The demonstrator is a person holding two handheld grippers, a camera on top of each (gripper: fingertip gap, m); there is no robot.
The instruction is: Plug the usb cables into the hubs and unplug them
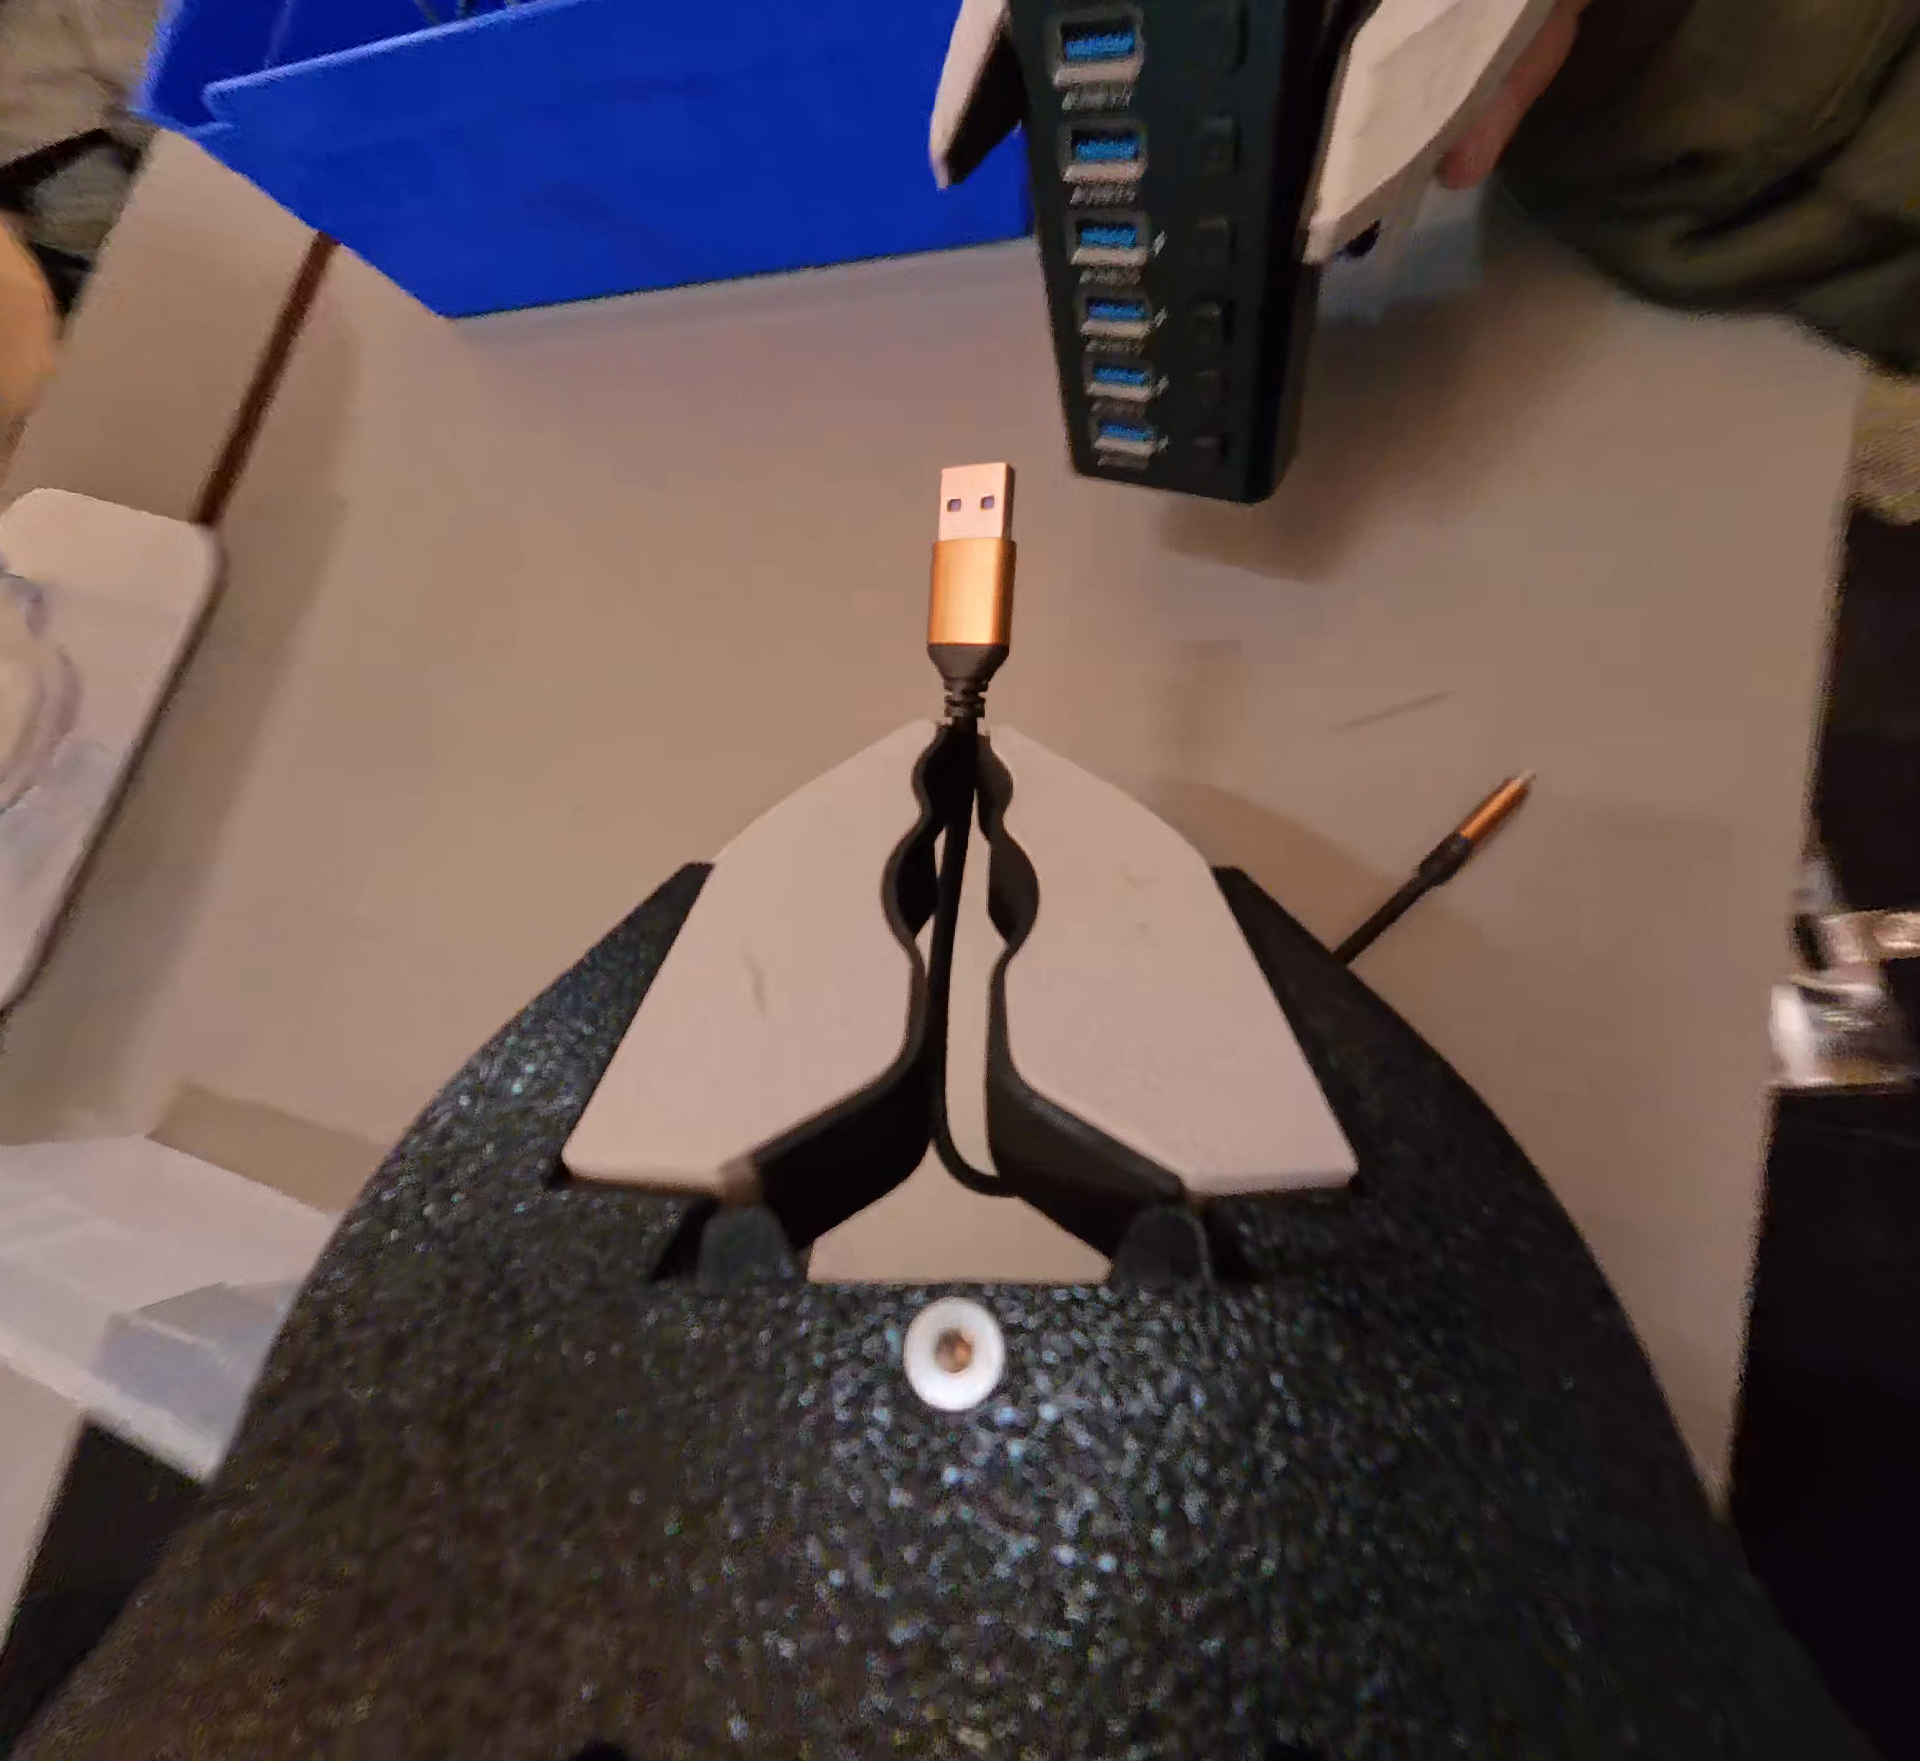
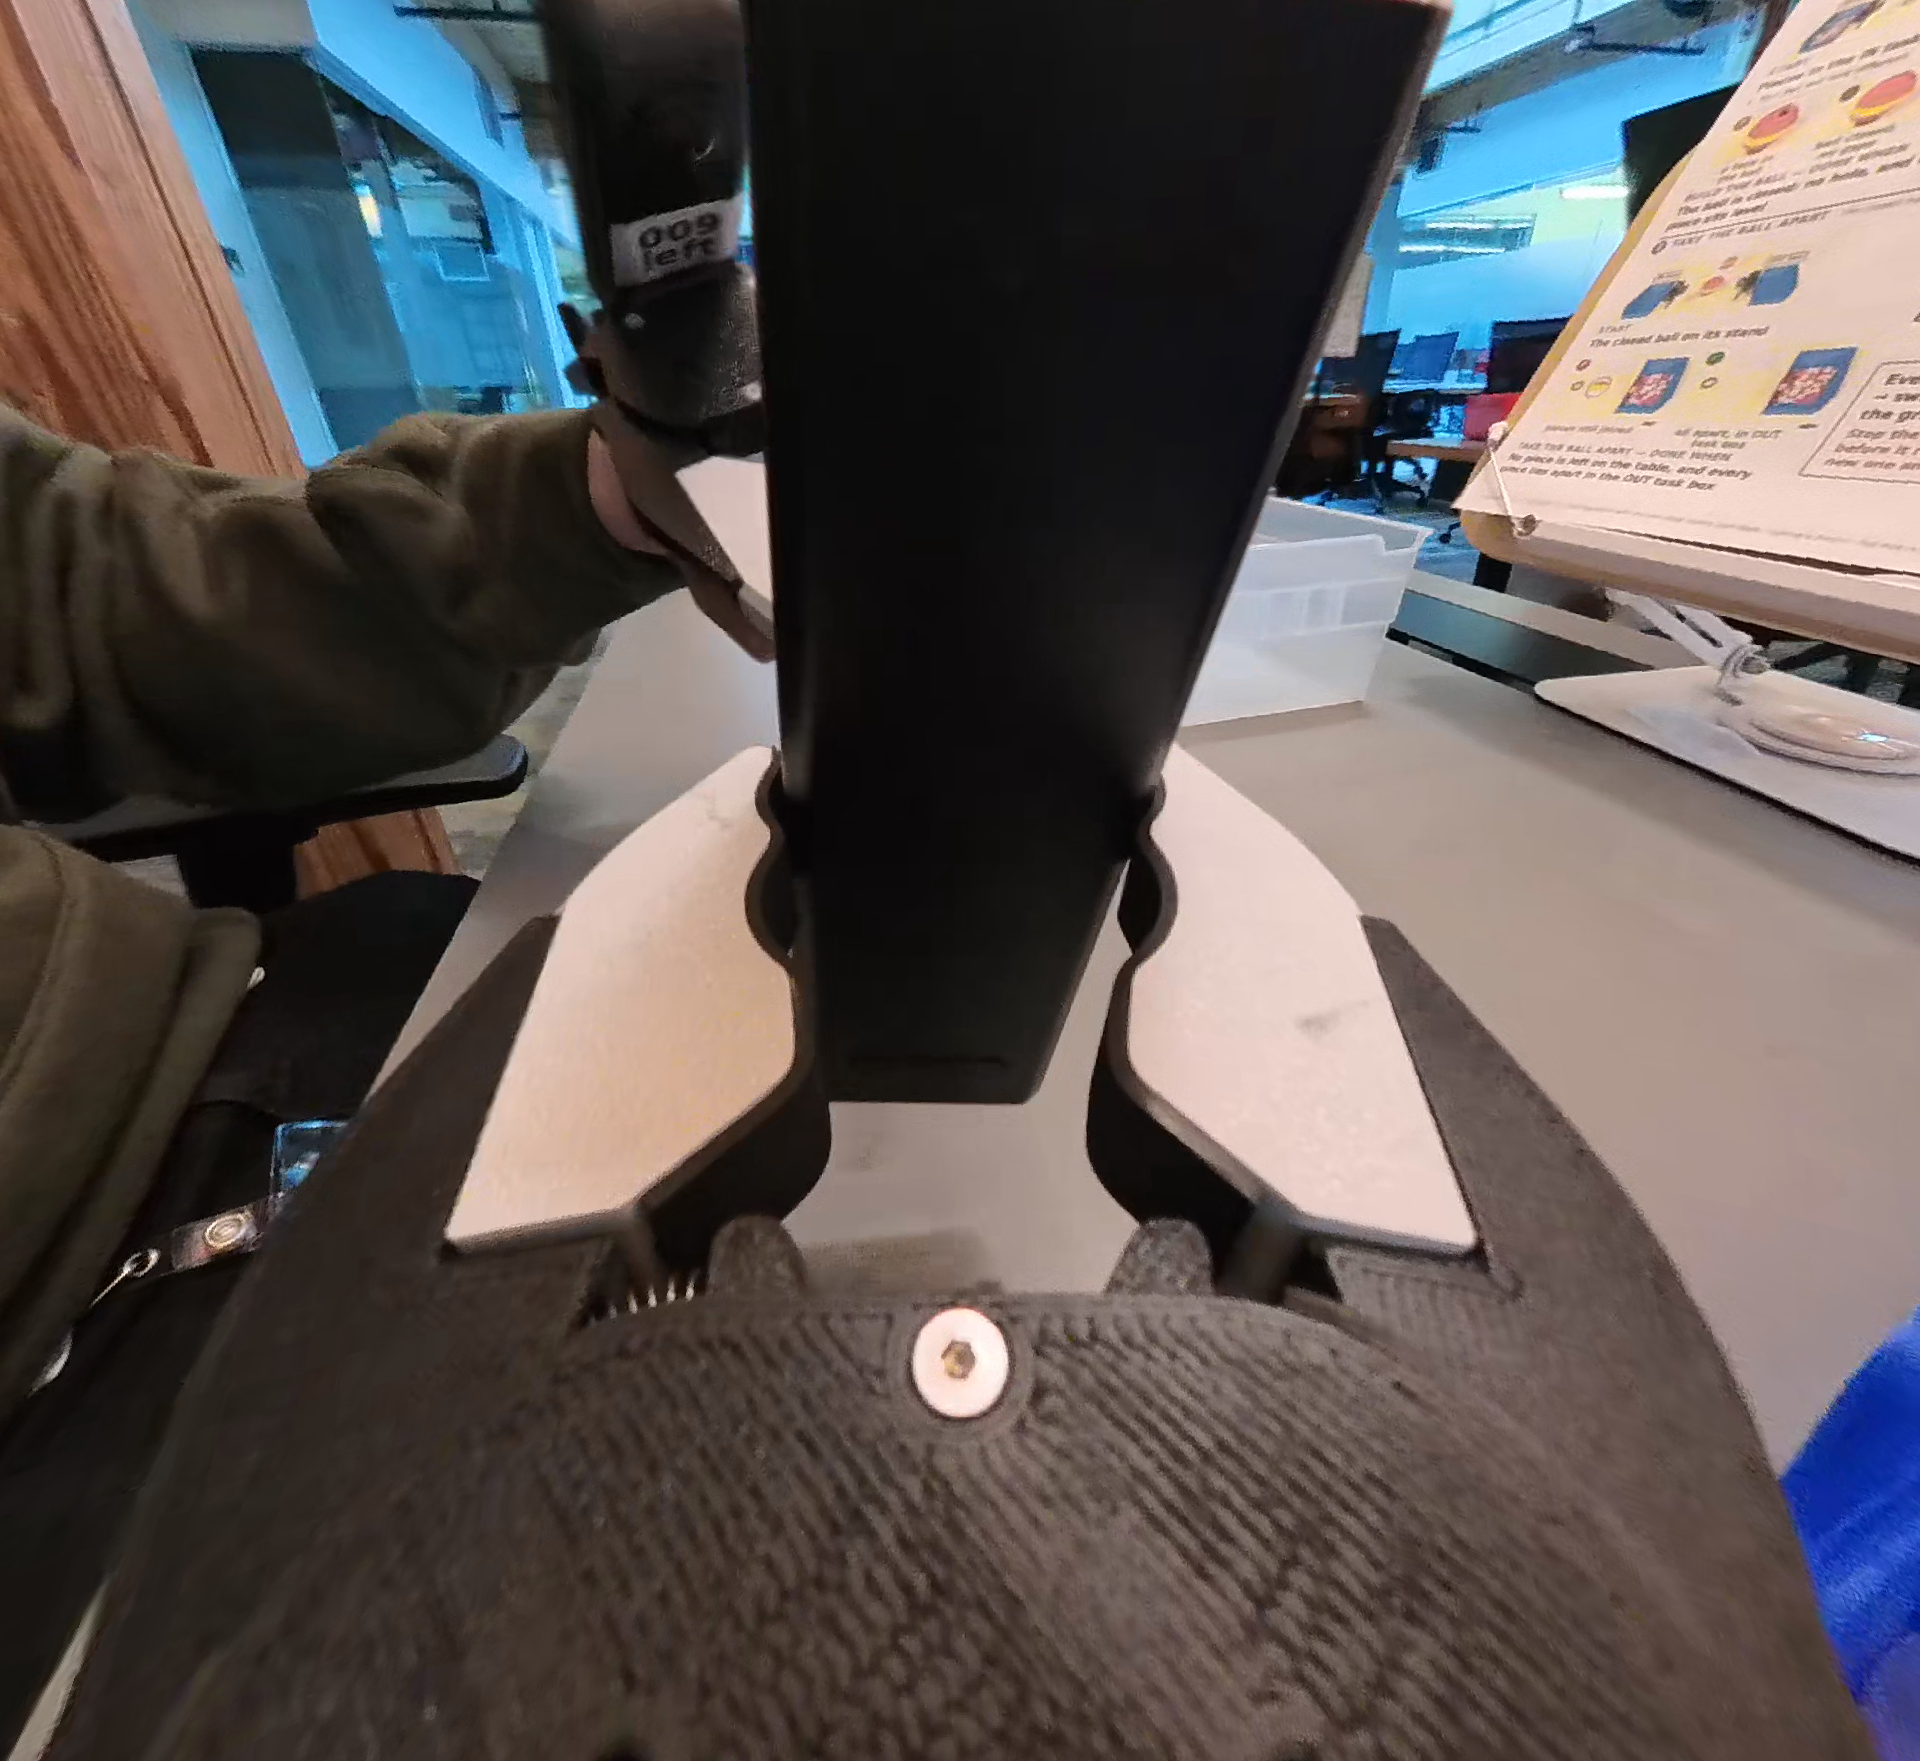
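Copper-collared USB plug (image 1: pixel 974 568) poking straight up past the left gripper (image 1: pixel 961 740), its black cord pinched between nearly closed fingers, just short of the black hub (image 1: pixel 1164 184) and its 7 blue ports. Hub clamped upright in the right gripper (image 2: pixel 961 818), raised above the grey table (image 1: pixel 623 568). White printed label on the left handle (image 2: pixel 675 246), blue bin (image 1: pixel 582 153) behind.

The usb cable (image 1: pixel 961 932) I hold is thin and black, running up between my left claw's fingers, which pinch it just below its strain relief. Its copper-sleeved plug (image 1: pixel 972 568) stands upright past them, metal tip bare and free of any port. The hub (image 1: pixel 1164 184) is a long black bar with a row of blue ports, all open. It hangs tilted just above and right of the plug, apart from it, clamped in my right claw.
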